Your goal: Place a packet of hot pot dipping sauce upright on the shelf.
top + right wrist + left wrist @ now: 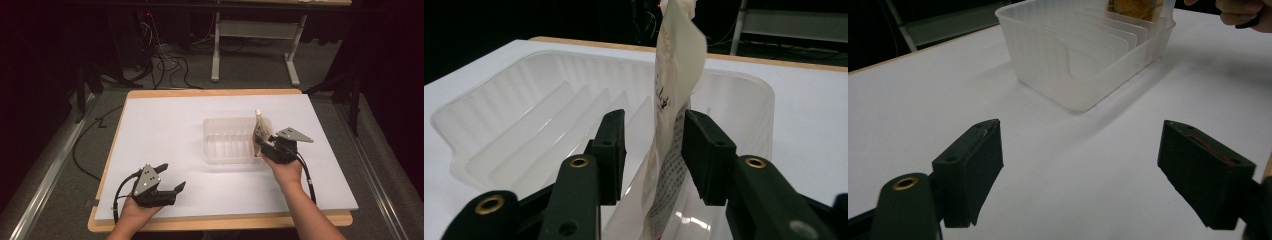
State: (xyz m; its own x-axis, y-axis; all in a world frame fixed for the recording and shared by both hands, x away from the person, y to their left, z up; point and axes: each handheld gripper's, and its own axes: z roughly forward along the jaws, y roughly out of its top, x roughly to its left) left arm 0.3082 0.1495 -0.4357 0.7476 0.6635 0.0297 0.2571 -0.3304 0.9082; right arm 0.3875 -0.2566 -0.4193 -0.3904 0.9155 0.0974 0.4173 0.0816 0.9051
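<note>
The left gripper (171,176) rests on the white tabletop (165,130) near its front edge, fingers (968,170) spread wide and empty. In the centre stands the clear ribbed tray (227,142). At its right end the pouch (669,125) stands upright between the right gripper's (651,145) parted fingers (610,150), which do not press it.

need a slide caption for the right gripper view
Right tongs parted around a cream printed pouch standing upright in a clear ribbed plastic bin.
</note>
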